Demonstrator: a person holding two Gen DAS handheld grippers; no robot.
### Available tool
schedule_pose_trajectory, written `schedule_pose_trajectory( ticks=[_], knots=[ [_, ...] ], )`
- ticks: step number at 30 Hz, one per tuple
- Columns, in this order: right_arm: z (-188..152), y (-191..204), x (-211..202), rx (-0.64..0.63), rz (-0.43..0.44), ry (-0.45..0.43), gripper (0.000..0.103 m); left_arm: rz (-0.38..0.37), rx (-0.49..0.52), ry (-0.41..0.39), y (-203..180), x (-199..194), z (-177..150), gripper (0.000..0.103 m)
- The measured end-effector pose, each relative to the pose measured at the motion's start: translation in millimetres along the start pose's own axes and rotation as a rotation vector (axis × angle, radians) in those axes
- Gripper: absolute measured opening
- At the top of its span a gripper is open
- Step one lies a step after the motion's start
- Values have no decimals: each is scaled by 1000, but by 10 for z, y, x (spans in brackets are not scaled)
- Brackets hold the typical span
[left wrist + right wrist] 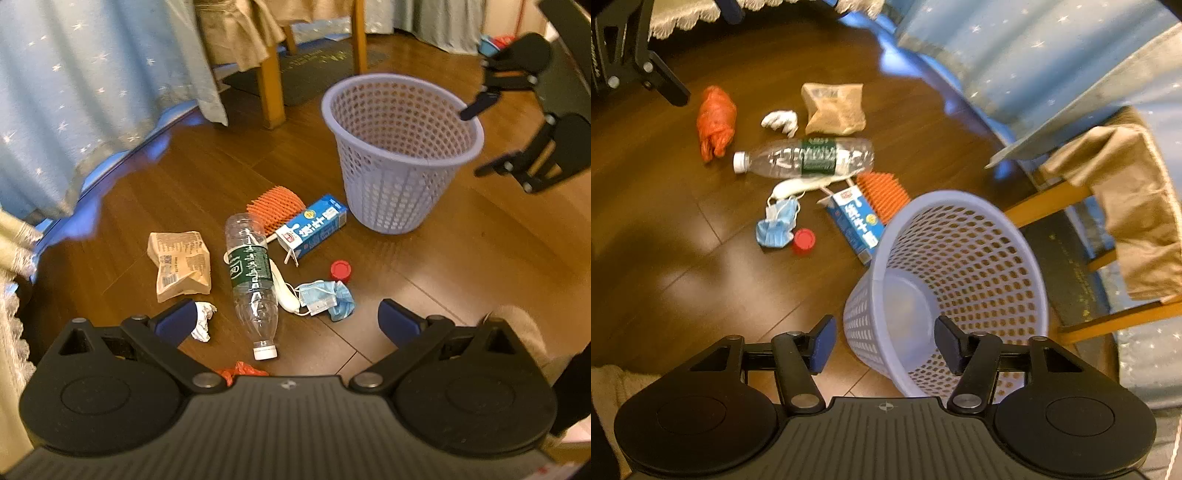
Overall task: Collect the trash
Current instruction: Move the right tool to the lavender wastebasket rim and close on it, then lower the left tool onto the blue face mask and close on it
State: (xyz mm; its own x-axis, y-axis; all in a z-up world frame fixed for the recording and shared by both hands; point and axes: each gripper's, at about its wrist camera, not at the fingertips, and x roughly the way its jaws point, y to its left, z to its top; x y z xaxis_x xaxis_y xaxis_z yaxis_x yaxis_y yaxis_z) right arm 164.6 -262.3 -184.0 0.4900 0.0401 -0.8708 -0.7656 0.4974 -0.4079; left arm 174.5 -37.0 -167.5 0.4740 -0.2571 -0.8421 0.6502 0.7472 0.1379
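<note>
Two hand-held grippers hang over a wooden floor (461, 258) strewn with rubbish, none of it yet collected. The left gripper (286, 319), jaws wide apart and holding nothing, hovers above the near end of the litter. The right gripper (884, 341), jaws apart and empty, sits over the near rim of a lilac basket (997, 236), whose bottom shows bare.

Nearest the left gripper lie a crumpled orange bag (716, 120), a ball of white tissue (204, 320) and a clear plastic bottle (253, 280) on its side, cap toward the person. Beside the bottle are a white wrapper (284, 291), a blue face mask (327, 299) and a red cap (340, 270). A tan snack pouch (181, 264) lies on the bottle's other side. Farther on, a blue milk carton (314, 227) rests against an orange brush (275, 210), just short of the basket.

By the look of it, everything remains to be done. Beyond the basket stand wooden chair legs (271, 88), a dark mat (317, 70) and blue starred drapes (92, 92). Nothing blocks the way to the litter, though the pieces lie close enough together to hamper a clean pick.
</note>
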Motion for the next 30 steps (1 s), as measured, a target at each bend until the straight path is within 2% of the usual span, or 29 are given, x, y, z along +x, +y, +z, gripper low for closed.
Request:
schedule_pose_trajectory(
  ticks=[4, 17, 26, 30],
  knots=[
    [-12, -25, 243, -20, 31, 19, 45, -1, 45, 16, 10, 66, -4, 102],
    [18, -111, 639, -23, 96, 61, 17, -10, 57, 71, 151, 205, -134, 100],
    [199, -63, 728, -78, 95, 89, 14, -72, 124, 66, 122, 353, -209, 99],
    [232, -30, 807, -87, 84, 103, 14, -94, 199, 49, 91, 421, -171, 99]
  ],
)
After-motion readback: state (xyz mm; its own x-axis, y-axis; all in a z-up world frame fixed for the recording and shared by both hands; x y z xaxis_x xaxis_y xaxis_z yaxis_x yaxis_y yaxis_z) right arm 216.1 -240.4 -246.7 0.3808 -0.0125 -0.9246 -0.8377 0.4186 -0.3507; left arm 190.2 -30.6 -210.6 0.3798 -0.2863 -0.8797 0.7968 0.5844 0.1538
